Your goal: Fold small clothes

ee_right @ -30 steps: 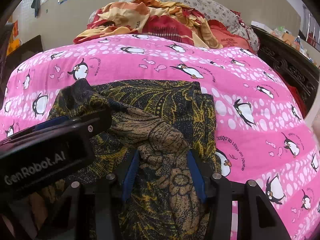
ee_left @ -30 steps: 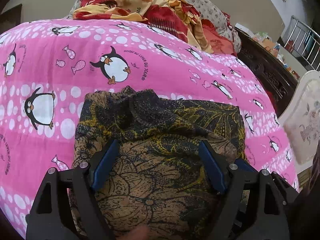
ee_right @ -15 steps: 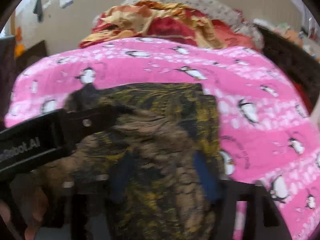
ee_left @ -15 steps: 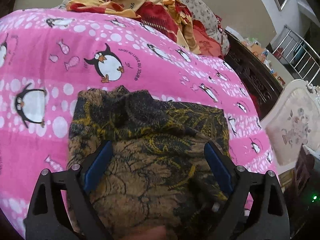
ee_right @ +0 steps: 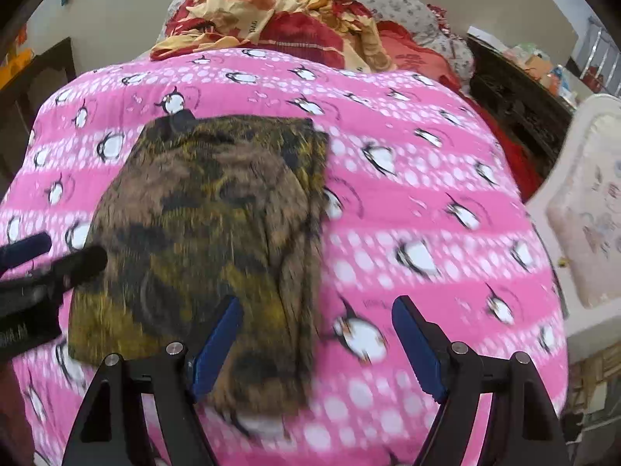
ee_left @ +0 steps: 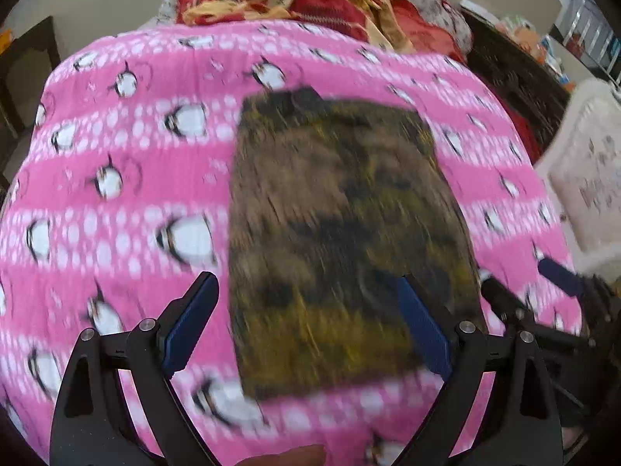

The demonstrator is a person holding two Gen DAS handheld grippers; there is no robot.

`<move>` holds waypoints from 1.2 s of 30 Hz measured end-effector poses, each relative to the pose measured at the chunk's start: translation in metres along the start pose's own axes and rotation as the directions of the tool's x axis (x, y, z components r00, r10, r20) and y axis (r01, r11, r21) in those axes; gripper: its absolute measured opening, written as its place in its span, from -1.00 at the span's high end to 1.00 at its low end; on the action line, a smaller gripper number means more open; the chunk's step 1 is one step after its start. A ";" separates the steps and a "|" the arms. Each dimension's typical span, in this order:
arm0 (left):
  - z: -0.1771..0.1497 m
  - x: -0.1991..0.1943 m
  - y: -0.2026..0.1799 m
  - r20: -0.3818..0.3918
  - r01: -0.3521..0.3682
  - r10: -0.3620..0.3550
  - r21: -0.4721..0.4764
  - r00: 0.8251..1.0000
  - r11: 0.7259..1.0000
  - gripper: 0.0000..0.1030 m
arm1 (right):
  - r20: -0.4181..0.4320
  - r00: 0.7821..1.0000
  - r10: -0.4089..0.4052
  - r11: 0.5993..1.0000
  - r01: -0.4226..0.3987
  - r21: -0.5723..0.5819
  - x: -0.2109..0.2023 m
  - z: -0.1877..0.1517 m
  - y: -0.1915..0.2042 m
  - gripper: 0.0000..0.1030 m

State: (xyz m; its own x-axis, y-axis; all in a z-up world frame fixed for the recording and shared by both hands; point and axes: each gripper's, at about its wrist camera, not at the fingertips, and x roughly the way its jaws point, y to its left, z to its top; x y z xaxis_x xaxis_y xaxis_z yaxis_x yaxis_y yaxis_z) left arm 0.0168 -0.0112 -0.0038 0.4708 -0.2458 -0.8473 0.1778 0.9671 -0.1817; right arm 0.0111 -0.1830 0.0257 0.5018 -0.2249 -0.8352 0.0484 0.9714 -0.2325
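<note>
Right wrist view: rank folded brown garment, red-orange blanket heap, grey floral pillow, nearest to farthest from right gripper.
1. Folded brown garment: just ahead-left of the right gripper, on the pink sheet.
2. Red-orange blanket heap: far end of bed.
3. Grey floral pillow: behind the heap.

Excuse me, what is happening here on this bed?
A person with a claw in each hand is folding small clothes. A brown and yellow patterned garment lies folded on the pink penguin bedspread. The left claw and the right claw are both open, the right just opened, and hold nothing.
</note>
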 end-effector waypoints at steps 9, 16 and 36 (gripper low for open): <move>-0.028 -0.009 -0.014 -0.039 0.024 -0.024 -0.008 0.999 1.000 -0.80 | -0.011 1.000 0.013 1.000 -0.013 0.008 -0.019 -0.034 -0.002 -0.51; -0.027 -0.018 -0.014 -0.030 0.006 -0.006 0.006 1.000 1.000 -0.80 | 0.013 1.000 0.025 1.000 -0.025 0.013 -0.028 -0.036 -0.004 -0.50; -0.017 -0.047 -0.026 0.021 -0.052 0.051 0.062 0.998 0.997 -0.80 | 0.133 0.989 0.069 0.997 -0.072 0.017 -0.070 -0.004 -0.013 -0.50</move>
State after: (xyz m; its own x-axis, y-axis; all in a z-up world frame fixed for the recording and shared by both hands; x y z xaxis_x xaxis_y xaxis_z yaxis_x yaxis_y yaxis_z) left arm -0.0246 -0.0237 0.0322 0.4974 -0.1972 -0.8448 0.2062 0.9728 -0.1057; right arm -0.0282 -0.1804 0.0847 0.6144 -0.1456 -0.7755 0.0275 0.9862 -0.1634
